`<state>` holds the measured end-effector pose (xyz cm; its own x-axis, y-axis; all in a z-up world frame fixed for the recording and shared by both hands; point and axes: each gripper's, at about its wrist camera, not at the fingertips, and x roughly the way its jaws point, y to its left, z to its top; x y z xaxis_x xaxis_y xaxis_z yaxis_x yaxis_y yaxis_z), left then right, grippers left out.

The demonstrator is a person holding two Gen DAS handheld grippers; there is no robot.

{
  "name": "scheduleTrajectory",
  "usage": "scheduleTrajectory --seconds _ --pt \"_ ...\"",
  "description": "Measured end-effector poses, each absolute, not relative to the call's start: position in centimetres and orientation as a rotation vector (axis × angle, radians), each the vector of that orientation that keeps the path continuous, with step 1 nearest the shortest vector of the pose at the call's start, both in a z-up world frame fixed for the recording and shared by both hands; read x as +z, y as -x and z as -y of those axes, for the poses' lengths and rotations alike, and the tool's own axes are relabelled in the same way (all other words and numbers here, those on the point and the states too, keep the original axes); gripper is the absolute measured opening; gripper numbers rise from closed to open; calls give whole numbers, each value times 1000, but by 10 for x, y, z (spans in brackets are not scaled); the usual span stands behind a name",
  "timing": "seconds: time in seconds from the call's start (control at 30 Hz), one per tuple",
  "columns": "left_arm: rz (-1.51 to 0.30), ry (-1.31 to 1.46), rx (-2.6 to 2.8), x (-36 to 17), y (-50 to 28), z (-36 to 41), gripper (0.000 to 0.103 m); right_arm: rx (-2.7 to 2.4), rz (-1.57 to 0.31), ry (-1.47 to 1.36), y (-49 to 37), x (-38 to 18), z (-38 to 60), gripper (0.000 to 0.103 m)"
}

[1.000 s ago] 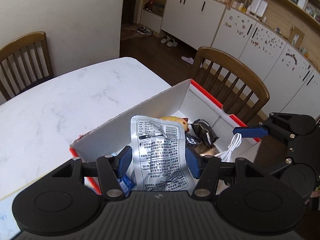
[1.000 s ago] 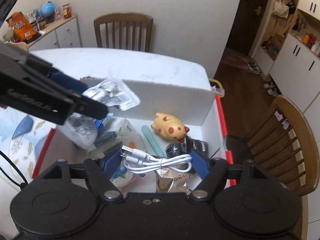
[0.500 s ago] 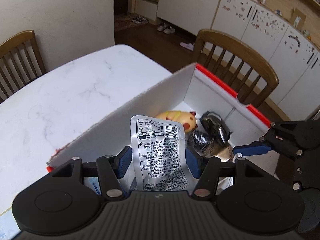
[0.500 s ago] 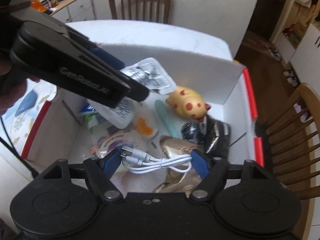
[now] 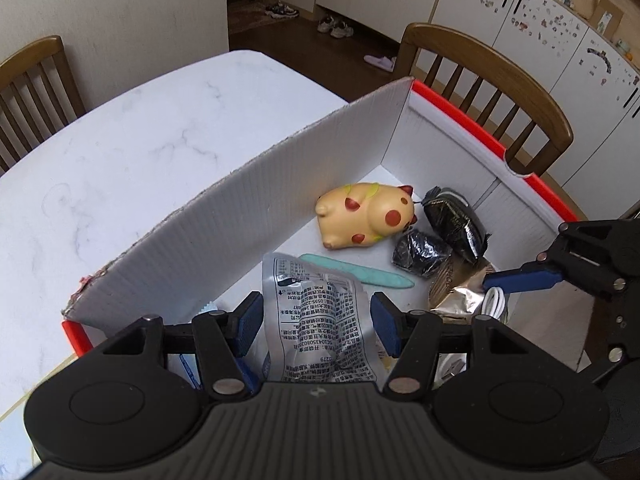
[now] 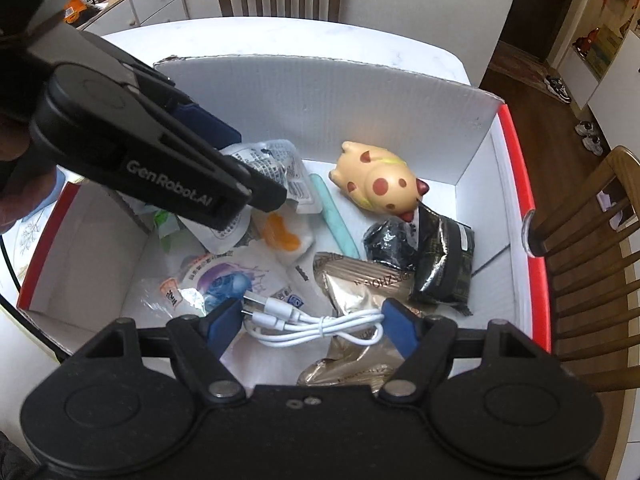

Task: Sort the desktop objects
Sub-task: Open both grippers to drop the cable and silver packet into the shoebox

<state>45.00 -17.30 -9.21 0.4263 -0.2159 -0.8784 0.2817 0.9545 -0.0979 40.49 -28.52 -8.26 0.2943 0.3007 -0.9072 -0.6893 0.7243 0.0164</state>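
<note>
My left gripper (image 5: 316, 316) is shut on a silver printed snack packet (image 5: 320, 344), held low inside a white cardboard box with a red rim (image 5: 280, 200). In the right wrist view the same gripper (image 6: 256, 196) comes in from the left with the packet (image 6: 276, 164) over the box's left half. My right gripper (image 6: 310, 326) is shut on a coiled white USB cable (image 6: 320, 330) just above the box floor, near its front wall. One blue finger (image 5: 520, 280) of it and the cable (image 5: 494, 300) show at the right of the left wrist view.
The box (image 6: 320, 92) holds a yellow spotted pig toy (image 6: 380, 184), a teal stick (image 6: 336, 216), black wrapped packets (image 6: 440, 264), a gold packet (image 6: 360, 280) and several clear snack bags (image 6: 224, 280). It sits on a white marble table (image 5: 140, 140) with wooden chairs (image 5: 500, 80) around.
Both grippers have sunk into the box with their loads. The silver packet has dropped below the box wall and crumpled; the cable now hangs close over the gold packet.
</note>
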Motion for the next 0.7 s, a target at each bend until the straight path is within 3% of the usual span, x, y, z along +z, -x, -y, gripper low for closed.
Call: scheduleTrajectory --seconds 0.33,0.47,0.7 --pt "-1112 -64 -302 -99 -457 172 62 675 -1083 398 -406 -82 290 77" --pt "-1120 -62 -288 -101 -457 171 71 672 -1080 406 -406 -84 288 78" --pt "-1101 -47 -281 -95 -456 167 77 676 -1057 411 -403 -79 293 81"
